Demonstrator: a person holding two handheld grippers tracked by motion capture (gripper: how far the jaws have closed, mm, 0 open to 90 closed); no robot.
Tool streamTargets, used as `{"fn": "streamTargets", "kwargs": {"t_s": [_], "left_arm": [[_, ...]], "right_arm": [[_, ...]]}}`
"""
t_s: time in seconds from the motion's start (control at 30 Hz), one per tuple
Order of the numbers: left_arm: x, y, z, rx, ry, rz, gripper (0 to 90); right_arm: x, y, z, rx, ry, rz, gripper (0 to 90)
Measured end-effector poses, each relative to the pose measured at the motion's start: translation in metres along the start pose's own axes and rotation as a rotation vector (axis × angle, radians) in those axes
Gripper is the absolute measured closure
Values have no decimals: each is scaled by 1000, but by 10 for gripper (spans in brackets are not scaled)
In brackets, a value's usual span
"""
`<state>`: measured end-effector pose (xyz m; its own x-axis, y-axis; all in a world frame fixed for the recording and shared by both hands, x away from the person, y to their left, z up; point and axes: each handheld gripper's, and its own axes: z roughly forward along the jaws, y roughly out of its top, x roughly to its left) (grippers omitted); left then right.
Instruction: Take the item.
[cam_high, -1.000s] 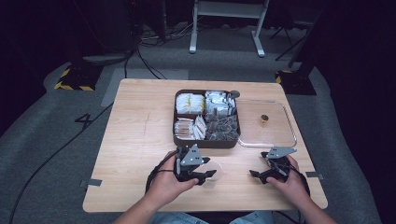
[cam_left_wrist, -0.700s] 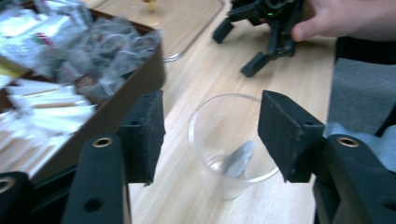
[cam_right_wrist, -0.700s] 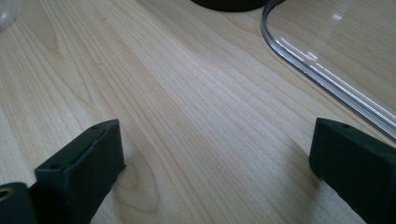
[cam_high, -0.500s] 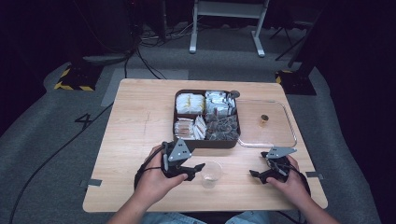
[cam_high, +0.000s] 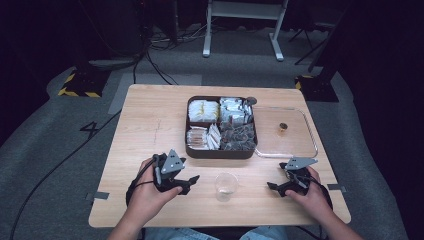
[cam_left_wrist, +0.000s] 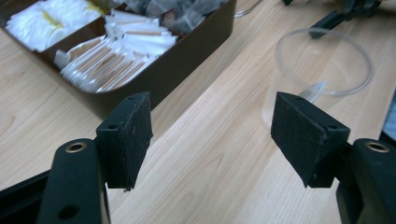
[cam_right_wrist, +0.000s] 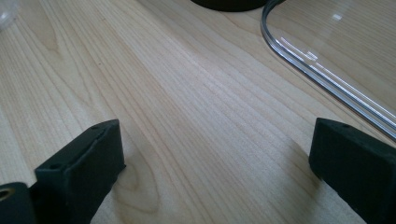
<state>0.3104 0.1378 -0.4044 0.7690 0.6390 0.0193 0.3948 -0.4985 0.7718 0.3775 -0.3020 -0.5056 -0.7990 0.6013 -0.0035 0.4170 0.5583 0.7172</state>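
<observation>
We see clear cup (cam_high: 226, 185) standing free on surface (cam_high: 150, 125); both tongs, left tongs (cam_high: 186, 183) and right tongs (cam_high: 278, 188), spread wide, empty; packets in tray (cam_high: 220, 151) seemingly untouched.

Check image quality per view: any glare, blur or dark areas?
High view: table evenly lit, surroundings nearly black, slightly soft. Left gripper view: pads sharp, clear cup and tray a bit soft. Right gripper view: bright glare streaks on clear lid, wood grain crisp.
</observation>
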Motion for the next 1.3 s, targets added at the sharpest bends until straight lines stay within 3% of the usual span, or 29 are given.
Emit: {"fn": "streamTargets", "kwargs": {"t_s": [0.37, 0.5, 0.8, 1.1, 1.2, 1.3], "left_arm": [[23, -30, 3, 68, 71, -42, 287], [31, -42, 6, 107, 116, -50, 289], [43, -69, 11, 150, 135, -111, 290], [46, -90, 16, 167, 107, -174, 286], [51, -95, 18, 173, 106, -174, 272], [57, -101, 20, 208, 126, -166, 251]], "right_arm": [[0, 0, 0, 0, -3, 2, 32], [0, 0, 0, -1, -3, 2, 33], [0, 0, 0, -1, -3, 2, 32], [0, 0, 0, 0, -3, 2, 33], [0, 0, 0, 0, -2, 2, 32], [0, 0, 0, -1, -3, 2, 33]]}}
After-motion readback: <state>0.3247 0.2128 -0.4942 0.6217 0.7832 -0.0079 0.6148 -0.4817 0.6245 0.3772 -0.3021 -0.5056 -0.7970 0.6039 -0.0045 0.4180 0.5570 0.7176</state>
